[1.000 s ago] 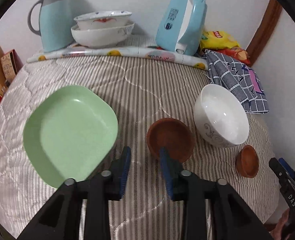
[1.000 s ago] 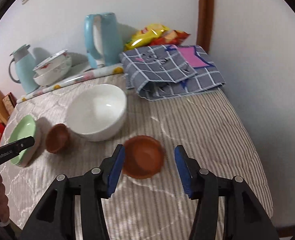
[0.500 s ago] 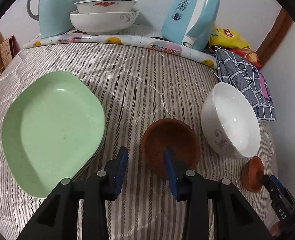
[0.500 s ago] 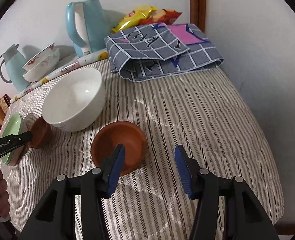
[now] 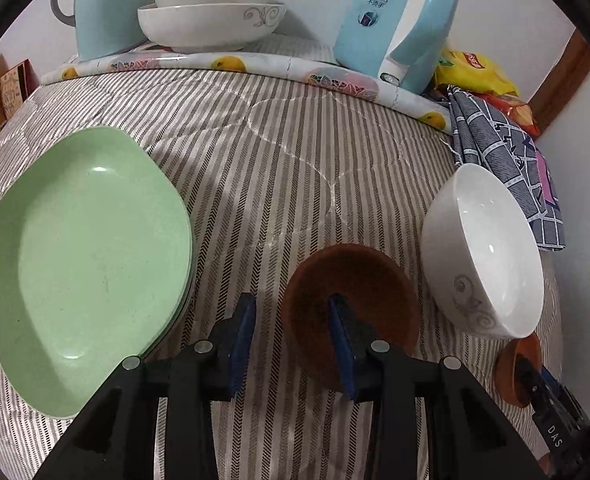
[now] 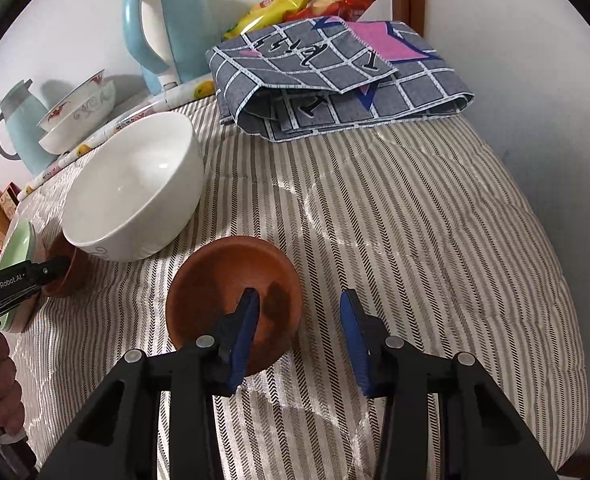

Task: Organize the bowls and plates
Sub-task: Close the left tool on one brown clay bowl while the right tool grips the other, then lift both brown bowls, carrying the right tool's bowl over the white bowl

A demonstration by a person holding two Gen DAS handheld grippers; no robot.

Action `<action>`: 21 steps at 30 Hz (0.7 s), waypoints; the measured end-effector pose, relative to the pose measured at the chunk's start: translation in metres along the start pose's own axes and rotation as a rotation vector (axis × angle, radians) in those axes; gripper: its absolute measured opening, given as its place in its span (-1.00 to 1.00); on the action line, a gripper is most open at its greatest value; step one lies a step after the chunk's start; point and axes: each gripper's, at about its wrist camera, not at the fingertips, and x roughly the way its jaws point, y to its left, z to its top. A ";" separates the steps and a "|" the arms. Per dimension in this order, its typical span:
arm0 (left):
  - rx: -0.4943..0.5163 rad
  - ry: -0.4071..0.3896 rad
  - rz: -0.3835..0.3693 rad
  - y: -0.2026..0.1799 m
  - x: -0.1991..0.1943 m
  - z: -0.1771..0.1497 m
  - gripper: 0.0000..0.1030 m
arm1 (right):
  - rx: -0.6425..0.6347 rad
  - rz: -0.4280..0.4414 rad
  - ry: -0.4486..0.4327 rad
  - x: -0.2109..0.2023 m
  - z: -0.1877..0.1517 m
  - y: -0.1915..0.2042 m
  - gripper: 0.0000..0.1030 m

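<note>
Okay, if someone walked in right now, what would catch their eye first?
Probably the big green plate at the left, and the white bowl mid-table. Then the two brown bowls: the left gripper straddles one rim, the right gripper the other's.

Right gripper over striped quilted surface, jaws just been closing; left finger inside brown bowl, right finger outside, bowl's near wall between, gap visible. White bowl just beyond. Left gripper at second brown bowl, beside green plate. Checked cloth at back, blue kettle behind.
</note>
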 end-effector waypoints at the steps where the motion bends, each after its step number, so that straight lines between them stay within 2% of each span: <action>1: 0.003 -0.002 0.004 0.000 0.000 0.000 -0.32 | -0.004 -0.002 -0.002 0.001 0.000 0.000 -0.24; 5: 0.007 -0.014 0.009 -0.003 0.001 0.001 -0.33 | -0.037 -0.015 -0.020 0.002 -0.001 0.004 -0.24; 12: 0.008 -0.021 0.009 -0.001 0.001 0.001 -0.53 | -0.001 0.008 -0.023 0.004 -0.001 -0.001 -0.27; 15: -0.013 -0.015 -0.032 0.002 0.001 0.002 -0.71 | 0.009 0.011 -0.020 0.002 -0.001 -0.001 -0.43; 17: -0.013 -0.017 -0.031 0.002 0.001 0.001 -0.71 | 0.017 0.033 -0.014 0.002 0.000 0.000 -0.67; 21: -0.002 -0.023 -0.028 0.000 -0.002 0.001 -0.80 | 0.002 0.013 -0.016 0.001 -0.001 0.006 -0.73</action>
